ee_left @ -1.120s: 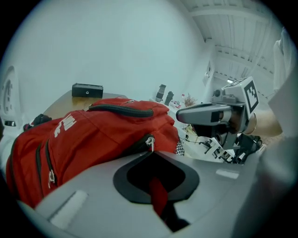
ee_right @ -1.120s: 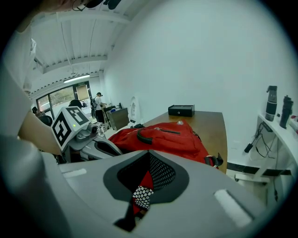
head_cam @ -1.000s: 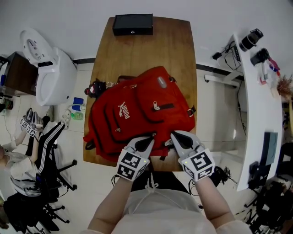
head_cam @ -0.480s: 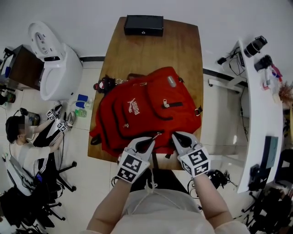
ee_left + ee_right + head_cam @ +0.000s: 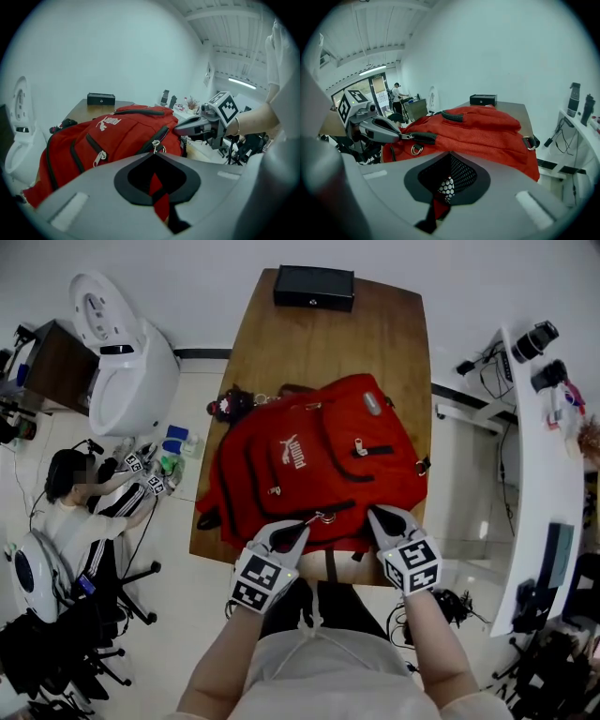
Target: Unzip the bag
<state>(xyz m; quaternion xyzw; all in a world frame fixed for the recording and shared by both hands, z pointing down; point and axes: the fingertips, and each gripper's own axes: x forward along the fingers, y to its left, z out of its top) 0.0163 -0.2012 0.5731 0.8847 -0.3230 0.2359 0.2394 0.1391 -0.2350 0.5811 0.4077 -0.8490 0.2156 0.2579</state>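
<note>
A red backpack [image 5: 319,460] lies flat on the wooden table [image 5: 281,343], its top edge toward me. My left gripper [image 5: 302,526] is shut on the metal zipper pull [image 5: 401,136] of the black top zipper [image 5: 423,137]; in the left gripper view a red strip runs back between its closed jaws [image 5: 153,154]. My right gripper [image 5: 375,514] is shut on the bag's edge a little to the right. Black mesh and red fabric [image 5: 449,185] are pinched between its jaws. The right gripper [image 5: 182,127] shows from the side at the bag's corner.
A black box [image 5: 314,287] sits at the table's far end. A dark plush keychain [image 5: 228,406] hangs off the bag's left side. A white machine [image 5: 127,362] and a seated person [image 5: 84,507] are left of the table; a white desk [image 5: 539,474] stands at the right.
The two grippers have drawn apart along the bag's near edge, and a longer dark zipper line shows between them. The head view has shifted, so table and bag sit further right.
</note>
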